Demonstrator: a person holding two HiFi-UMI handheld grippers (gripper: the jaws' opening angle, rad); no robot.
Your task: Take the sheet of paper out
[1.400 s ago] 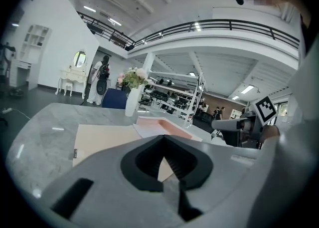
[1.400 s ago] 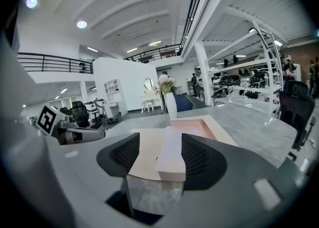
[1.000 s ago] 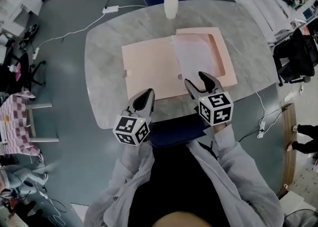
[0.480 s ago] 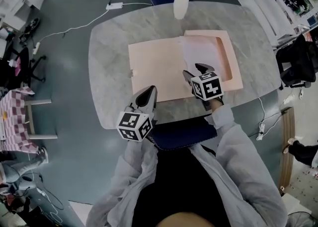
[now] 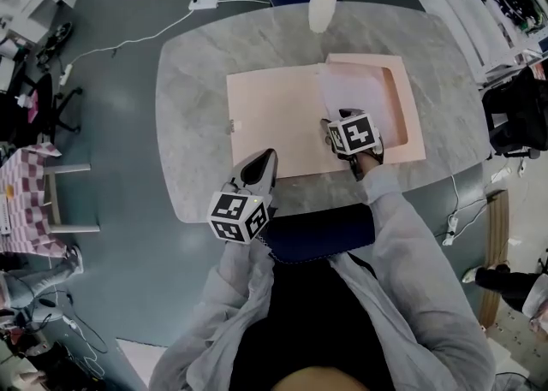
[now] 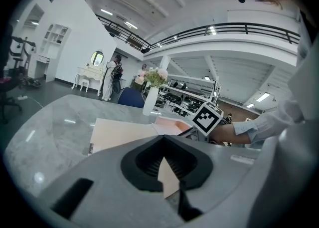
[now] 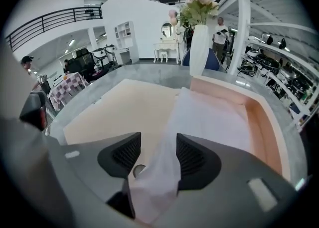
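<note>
Right claw [image 5: 339, 121] first: on my feed from its own camera its jaws stood wide apart, having just been closing a little. The near corner of the sheet of paper [image 7: 209, 117] bowed up between the ribbed black pads [image 7: 123, 156], not pinched by them. Left claw [image 5: 266, 160] hung lower left of centre in the head view, at the near edge of the table [image 5: 197, 64], its tips drawn together on nothing.

I found the sheet in the right half of the open folder [image 5: 274, 120], centre right of the frame, lying flat but for that corner. Its long axis ran from the lower frame up toward the vase [image 5: 323, 6], with the far short edge at the top. It looked thin, white and limp against the matte peach card. That right leaf had a raised border along its outer edges. Underneath, the oval tabletop was grey veined marble with a dull gloss.
</note>
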